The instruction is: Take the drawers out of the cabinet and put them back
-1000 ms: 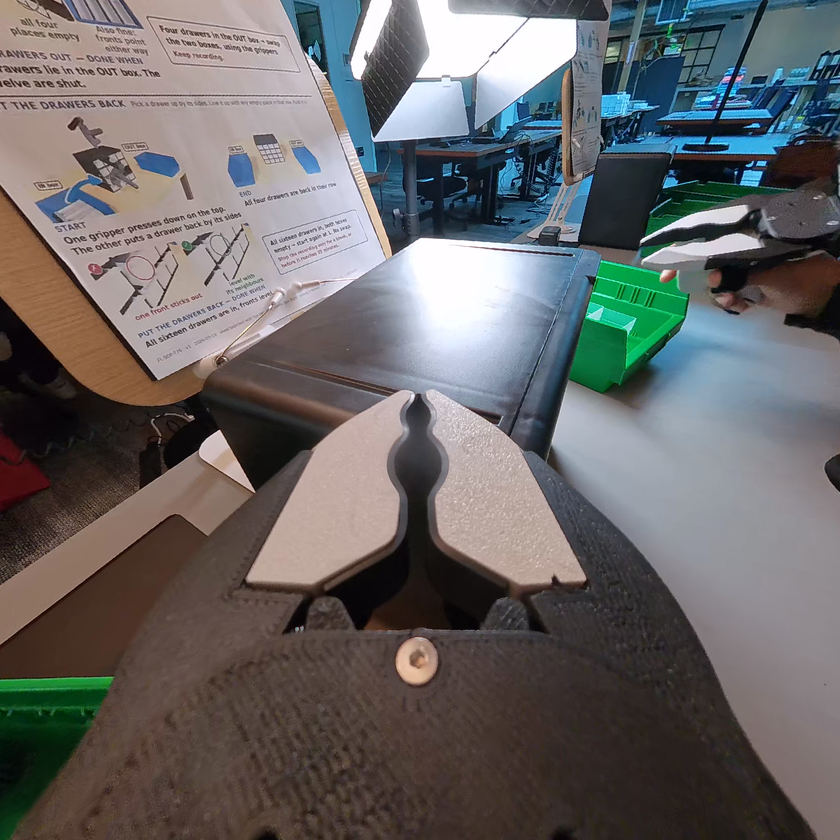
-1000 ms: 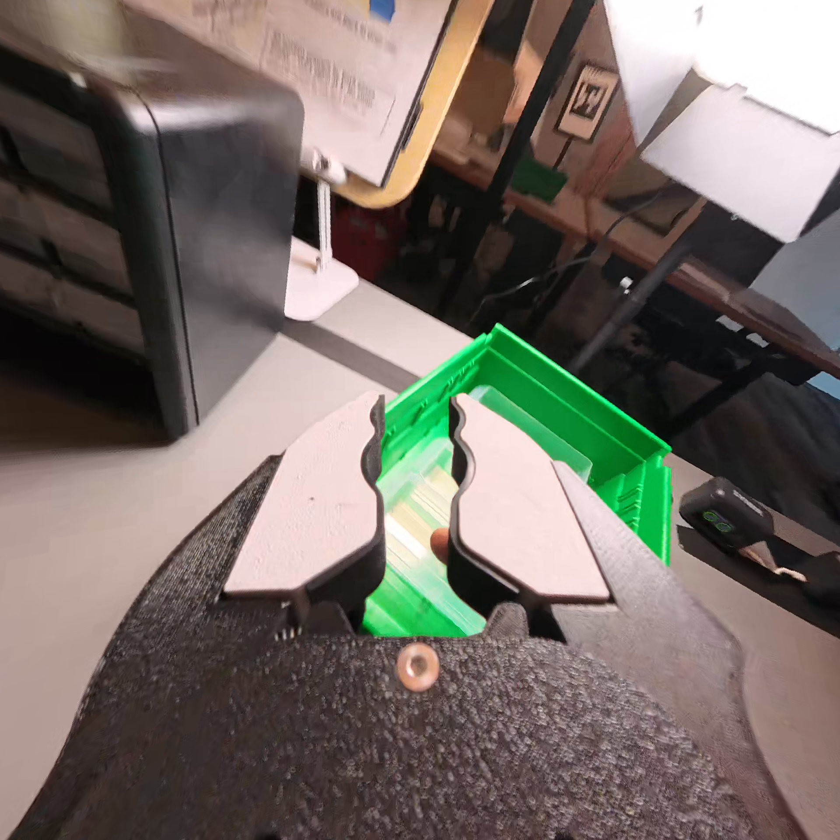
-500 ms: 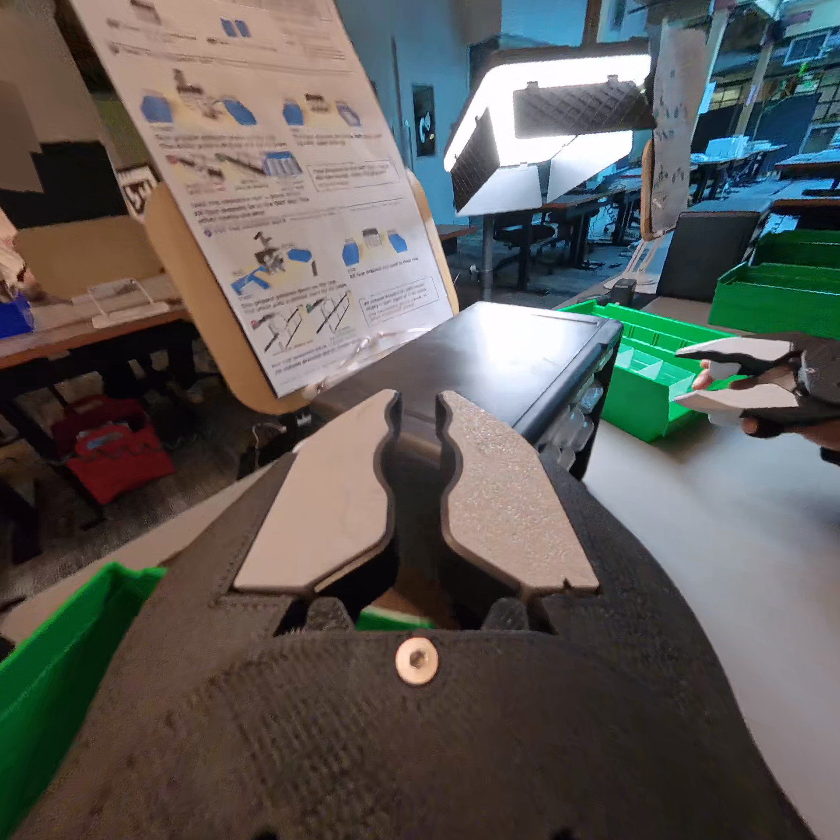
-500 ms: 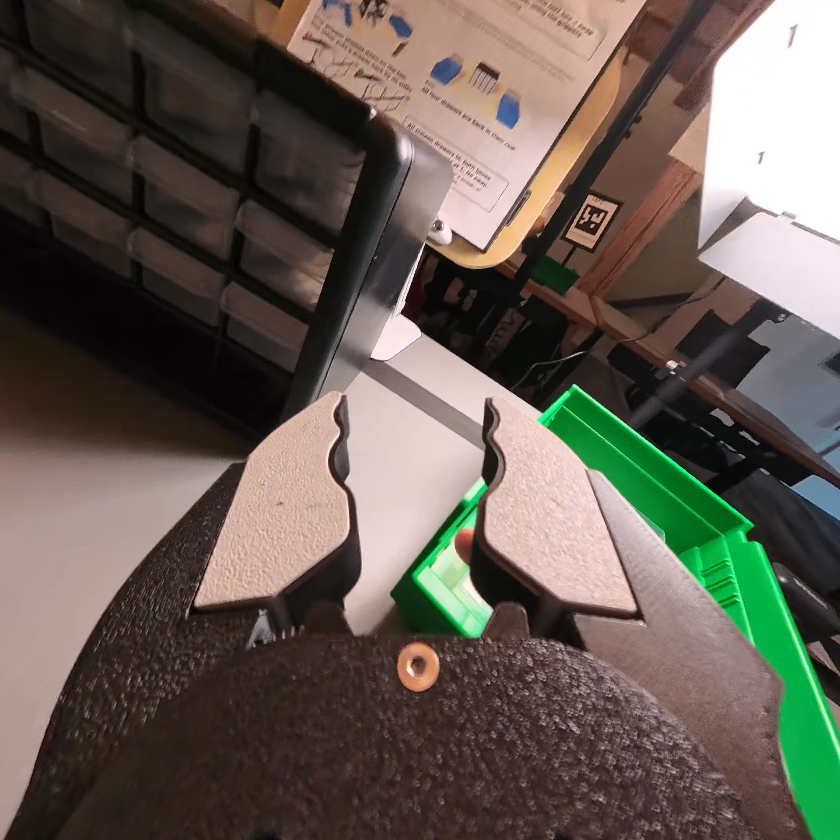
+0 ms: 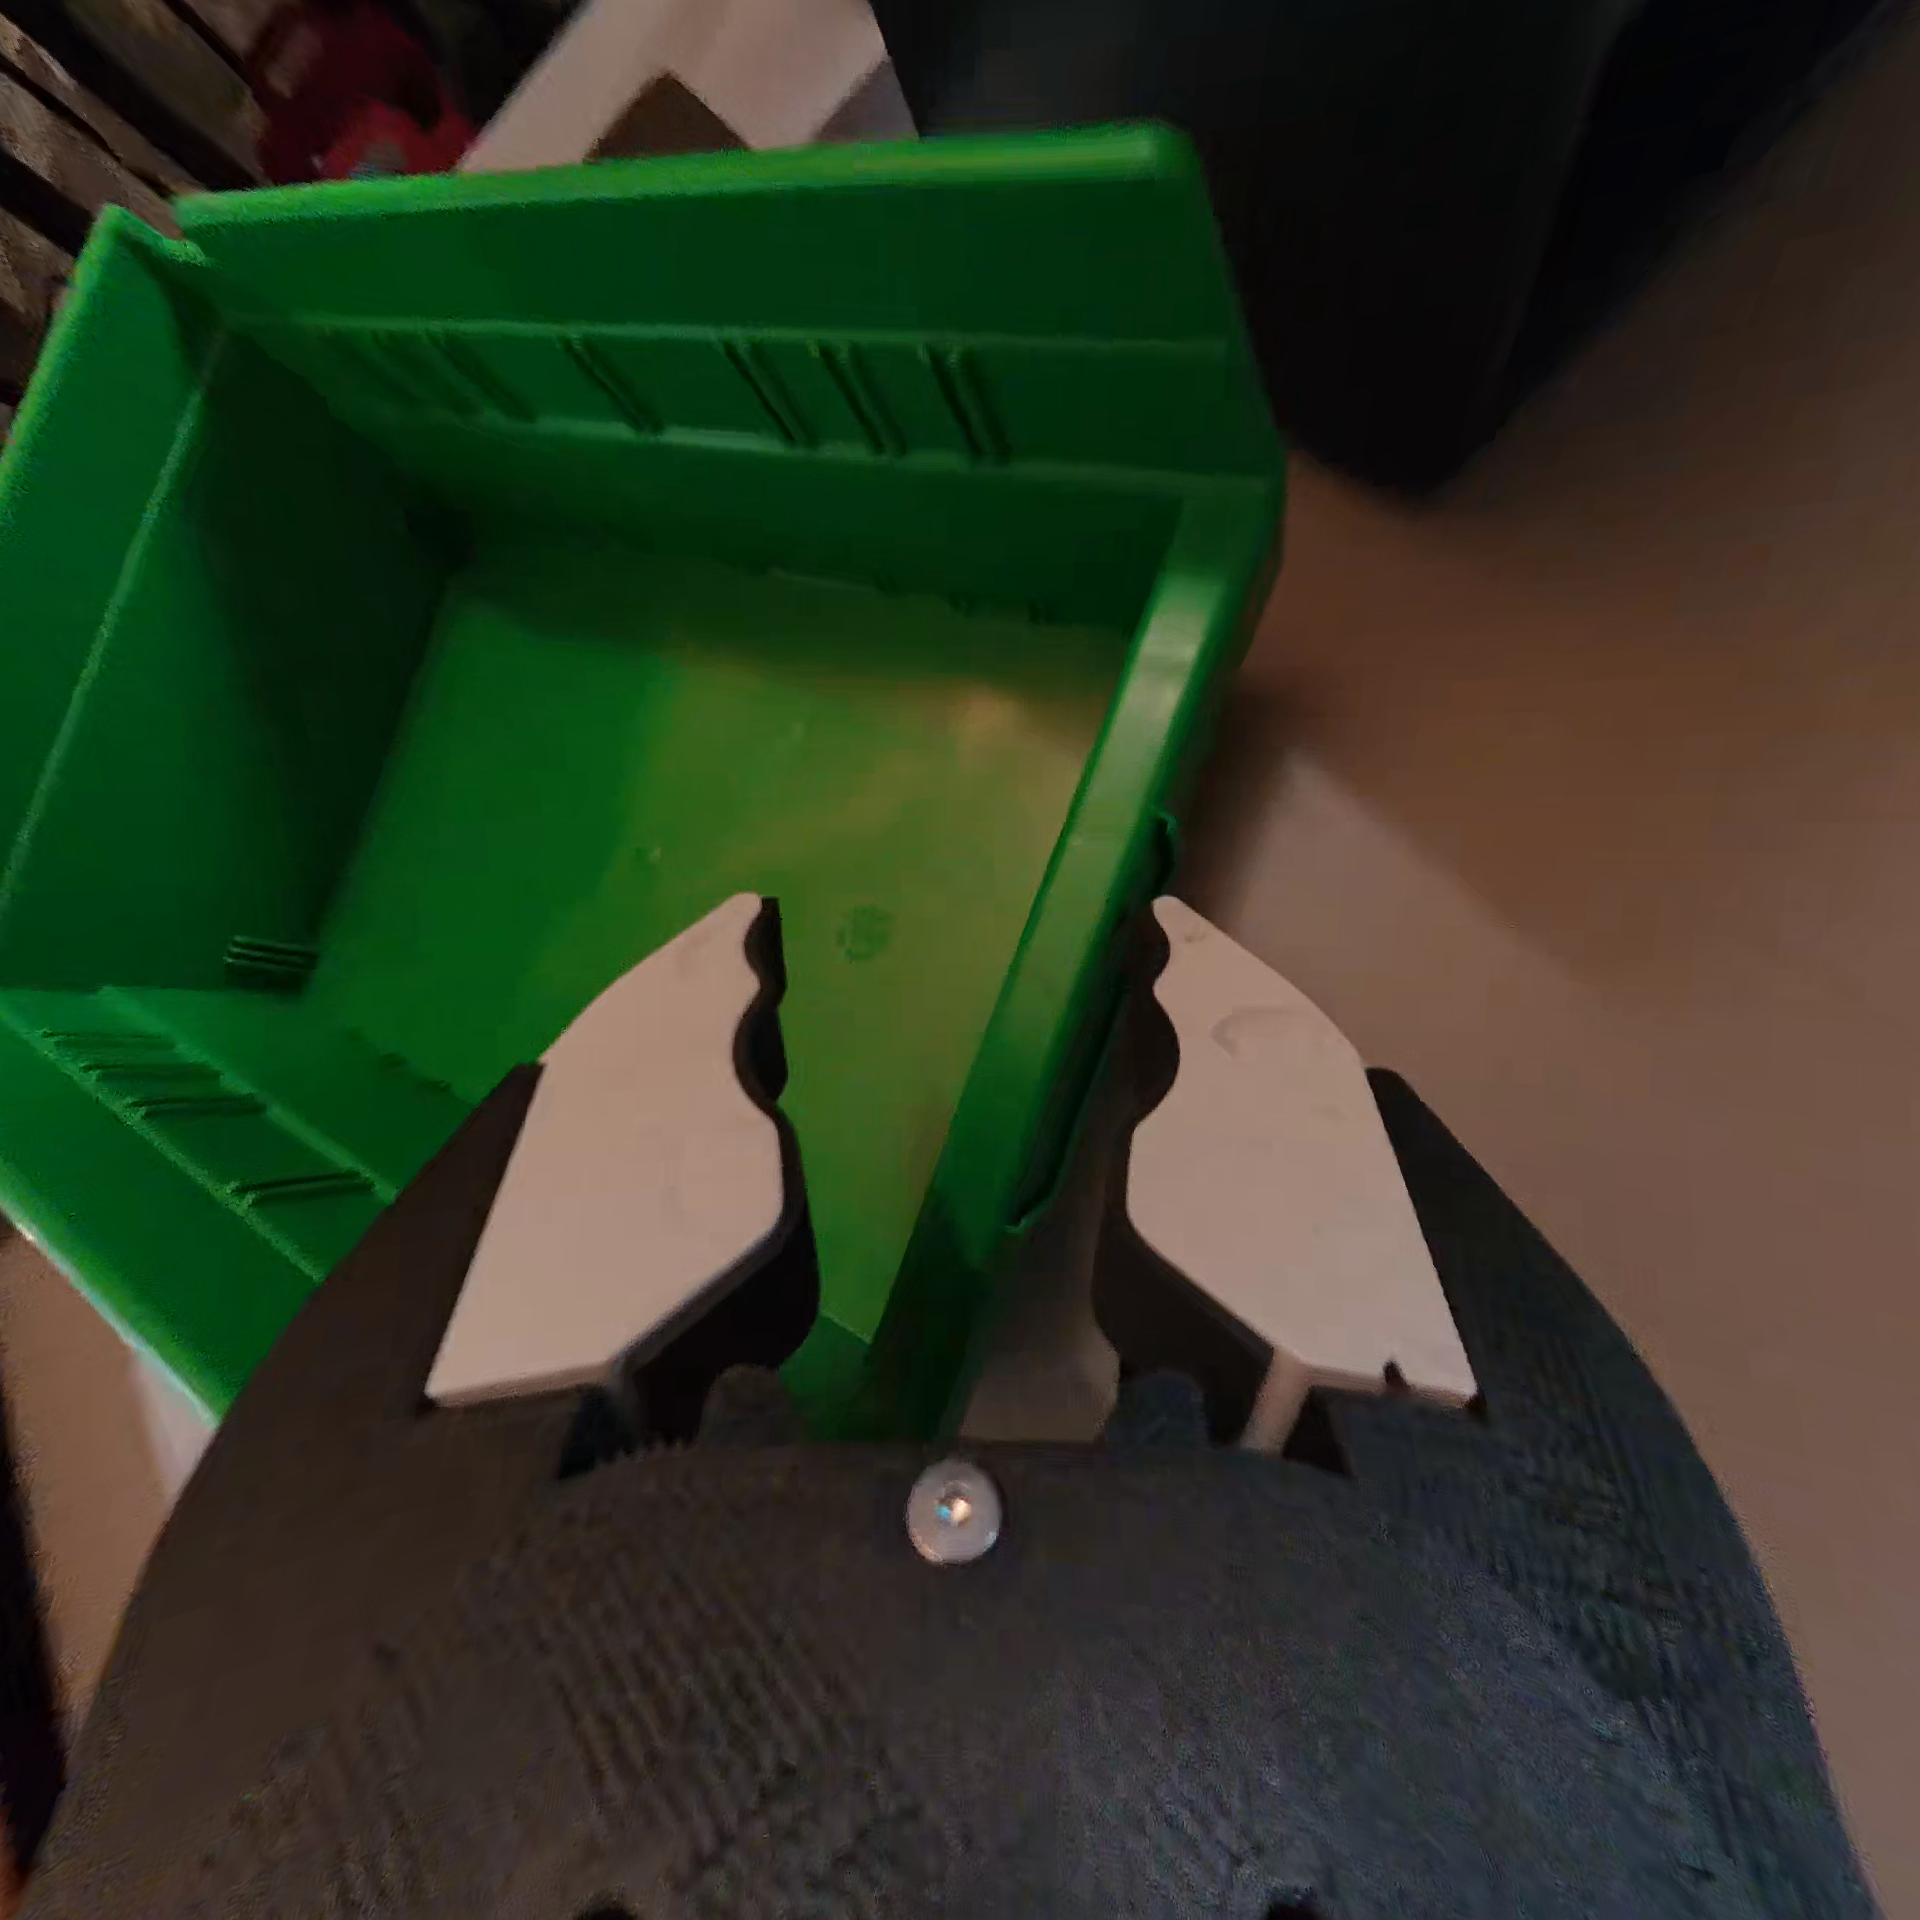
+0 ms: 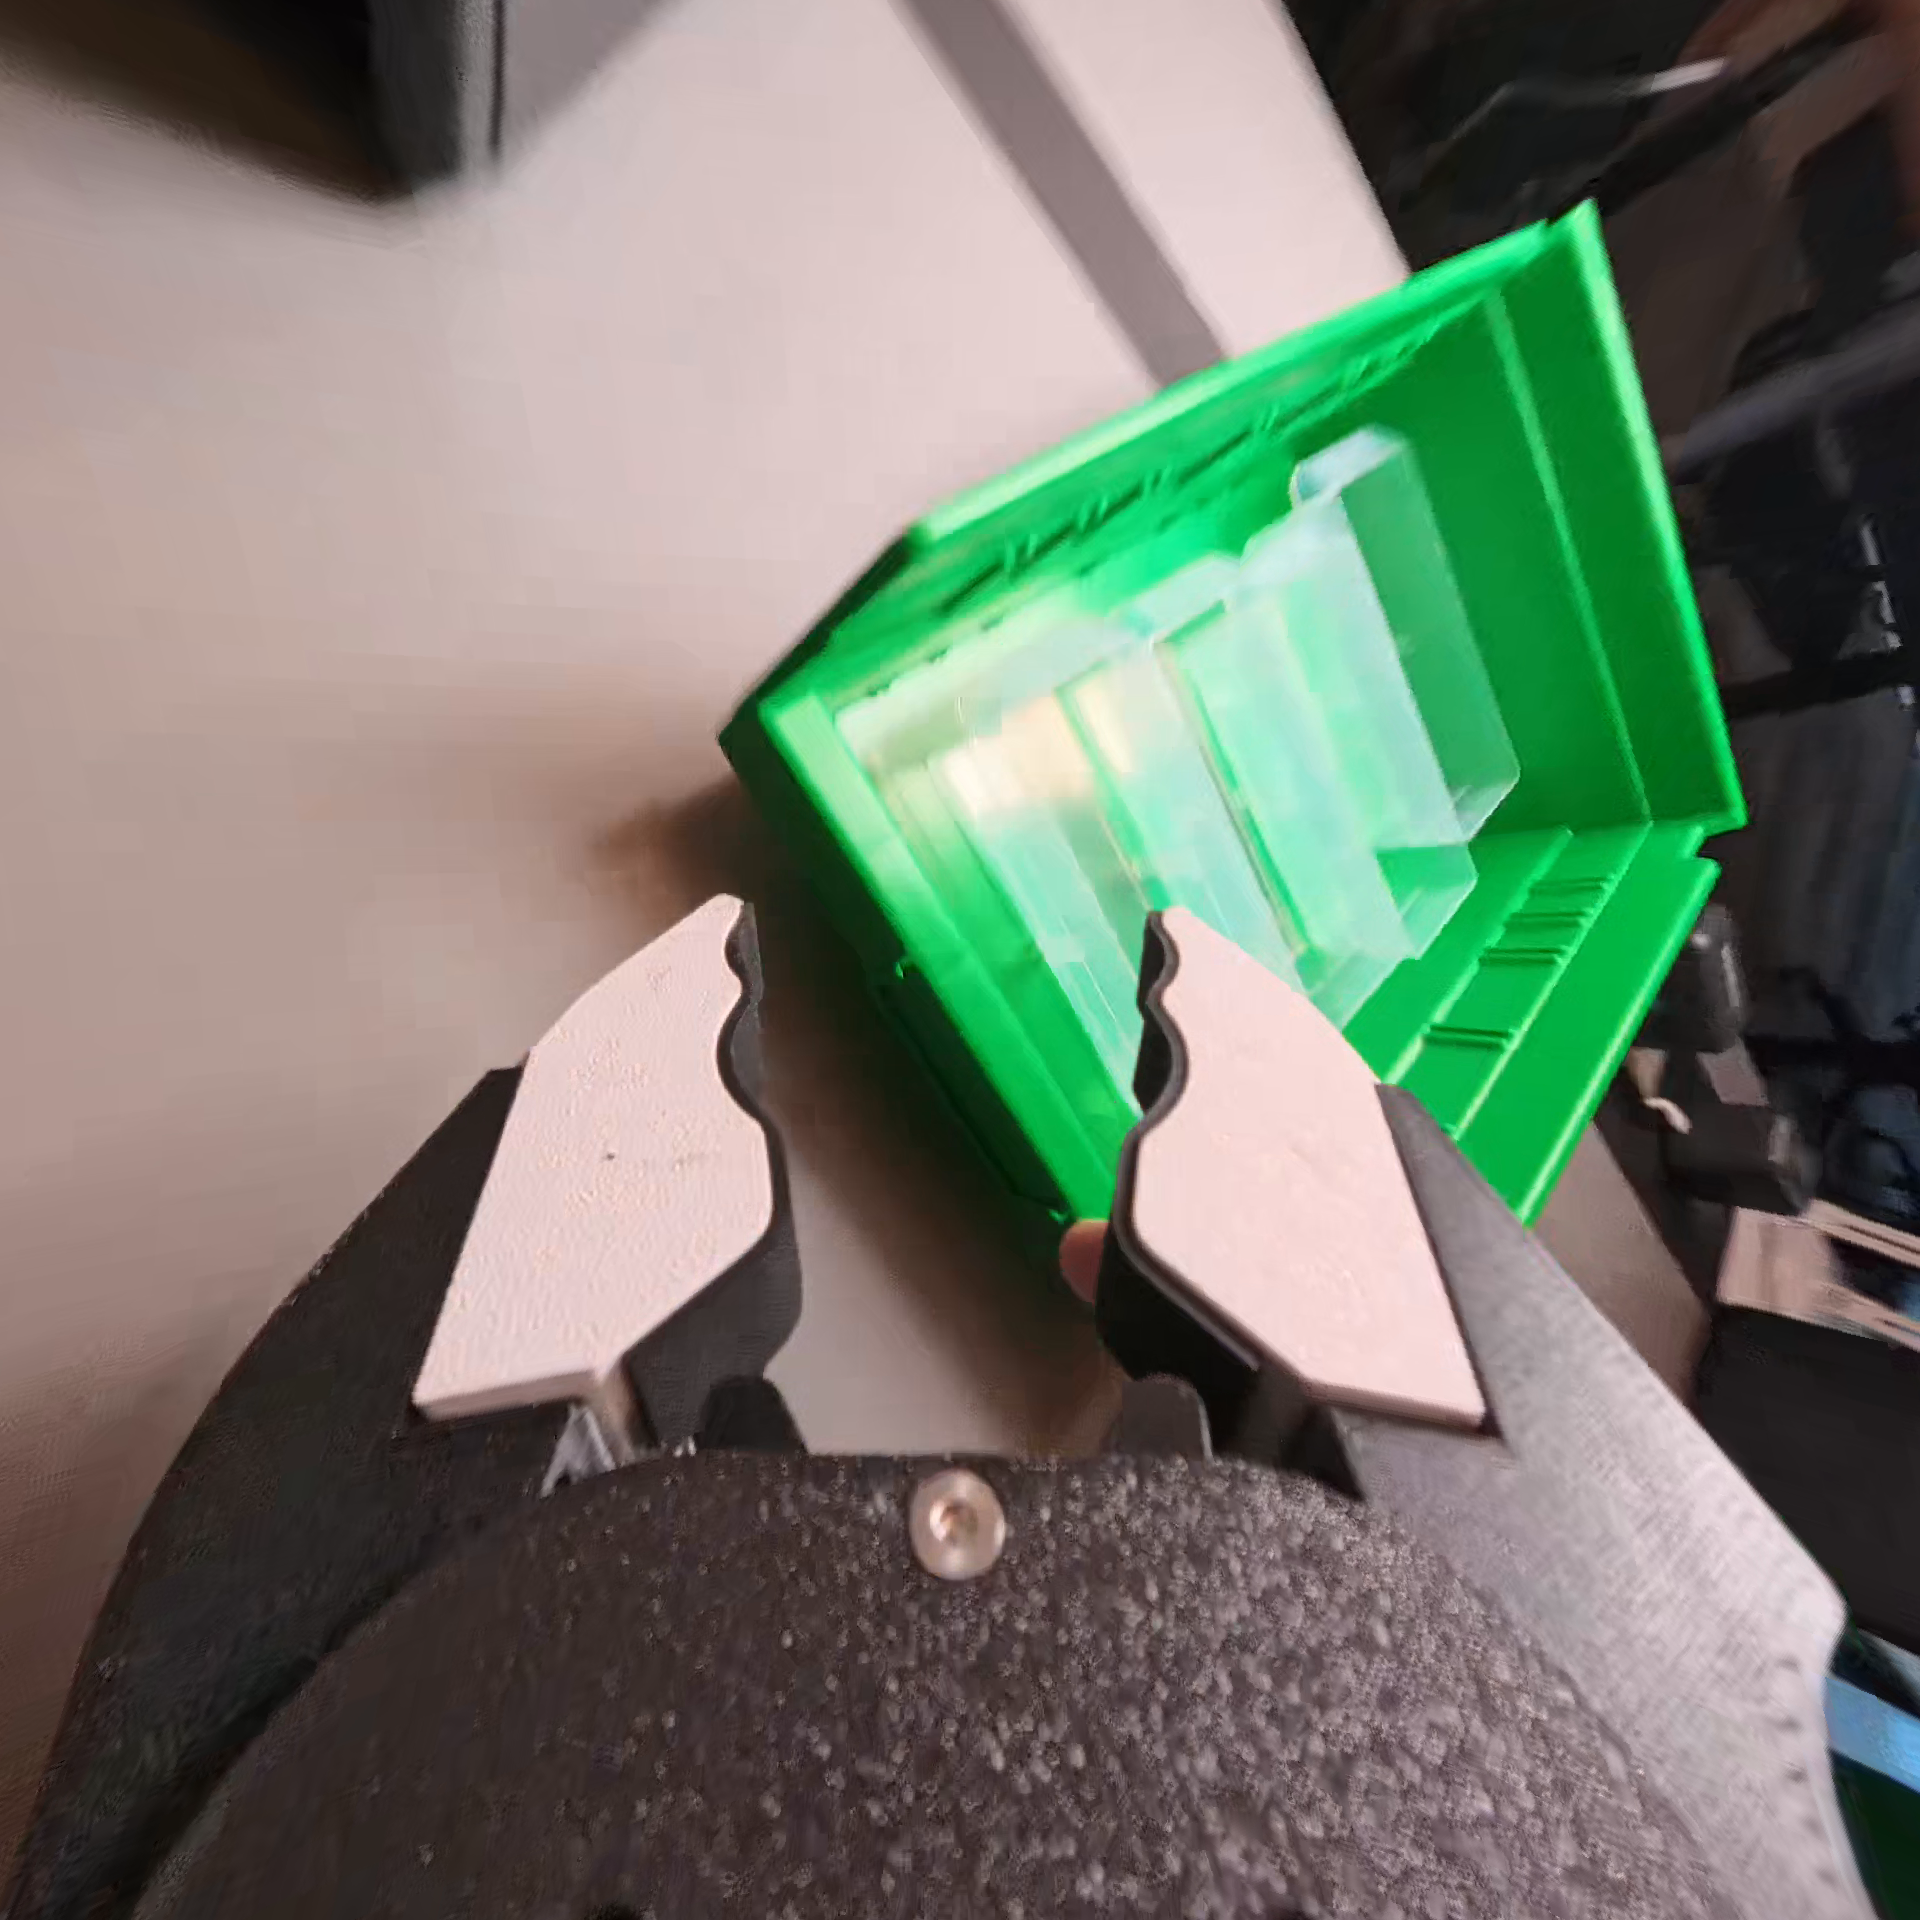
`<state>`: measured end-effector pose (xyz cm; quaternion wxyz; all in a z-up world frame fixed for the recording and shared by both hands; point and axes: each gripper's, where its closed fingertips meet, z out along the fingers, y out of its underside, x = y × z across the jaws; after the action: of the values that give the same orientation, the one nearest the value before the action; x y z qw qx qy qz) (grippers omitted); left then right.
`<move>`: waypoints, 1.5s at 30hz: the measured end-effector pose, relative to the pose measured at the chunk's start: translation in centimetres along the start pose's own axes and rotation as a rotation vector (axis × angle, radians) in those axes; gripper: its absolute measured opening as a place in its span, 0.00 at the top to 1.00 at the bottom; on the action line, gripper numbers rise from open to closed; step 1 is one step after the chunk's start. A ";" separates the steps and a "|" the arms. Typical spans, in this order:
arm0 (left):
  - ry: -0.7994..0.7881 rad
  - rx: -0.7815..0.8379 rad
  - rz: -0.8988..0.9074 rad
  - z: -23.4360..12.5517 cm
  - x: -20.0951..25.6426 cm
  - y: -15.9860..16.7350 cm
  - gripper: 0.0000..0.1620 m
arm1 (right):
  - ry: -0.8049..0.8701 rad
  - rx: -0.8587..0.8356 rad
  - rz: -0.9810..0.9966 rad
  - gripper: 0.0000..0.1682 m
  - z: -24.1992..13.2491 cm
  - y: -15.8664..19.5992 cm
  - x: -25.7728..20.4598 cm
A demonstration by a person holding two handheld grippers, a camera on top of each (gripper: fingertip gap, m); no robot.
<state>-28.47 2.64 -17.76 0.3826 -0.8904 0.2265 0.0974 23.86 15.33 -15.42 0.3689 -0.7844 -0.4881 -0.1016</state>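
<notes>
My left gripper [image 5: 961,906] is open and points down at an empty green bin [image 5: 1174,675]. Its fingers stand on either side of the bin's right wall, one inside and one outside, and hold nothing. My right gripper [image 6: 945,912] is open over a second green bin [image 6: 1195,416] that holds several clear plastic drawers [image 6: 1247,707]. Its fingers stand on either side of that bin's near left wall. The black cabinet shows only as a dark blurred corner [image 6: 416,94] at the top left of the right wrist view and a dark block [image 5: 1455,208] in the left wrist view.
Both bins stand on a grey table [image 6: 364,623], which also shows to the right of the empty bin [image 5: 1558,935]. A dark strip [image 6: 1070,177] runs across the table behind the full bin. Dark clutter [image 6: 1818,935] lies beyond the table's right edge.
Both grippers have tipped down from looking at the cabinet onto the bins. The left gripper went from almost shut to wide open. The right gripper has opened wider.
</notes>
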 end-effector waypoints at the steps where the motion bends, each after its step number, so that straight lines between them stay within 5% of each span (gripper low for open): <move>1: -0.008 -0.046 0.038 0.4 0.1 0.5 0.59 | -0.001 -0.073 -0.062 0.60 0.7 1.0 0.0; 5: 0.043 -0.106 0.101 1.3 0.9 0.6 0.67 | -0.037 -0.236 -0.224 0.67 3.5 3.8 0.2; 8: 0.129 -0.107 0.175 1.8 2.4 0.3 0.85 | -0.056 -0.327 -0.361 0.78 4.9 5.4 -0.3; 12: 0.118 -0.108 0.248 2.0 3.1 -0.3 0.85 | -0.002 -0.345 -0.500 0.82 4.6 4.8 -1.1; 27: 0.219 0.033 0.470 0.1 6.4 -0.8 0.81 | -0.120 -0.111 -0.669 0.81 -4.6 1.5 -16.5; 31: 0.261 0.171 0.296 -2.7 8.2 -3.4 0.73 | -0.199 0.170 -0.411 0.77 -10.1 -1.9 -18.2; 36: 0.545 0.439 0.032 -8.0 17.1 -8.2 0.75 | 0.007 0.487 0.165 0.77 -16.4 -1.5 -9.9; 40: 0.760 0.526 -0.219 -8.7 25.5 -11.5 0.69 | 0.149 0.486 0.555 0.68 -14.8 4.3 -6.1; 45: 0.729 0.501 -0.356 -4.8 31.0 -15.3 0.63 | 0.067 0.426 0.721 0.66 -10.8 5.9 -8.5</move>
<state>6.08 -1.85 -15.47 0.4917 -0.7719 0.2063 -0.3462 26.71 0.71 -15.03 0.5506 -0.8074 -0.1801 0.1118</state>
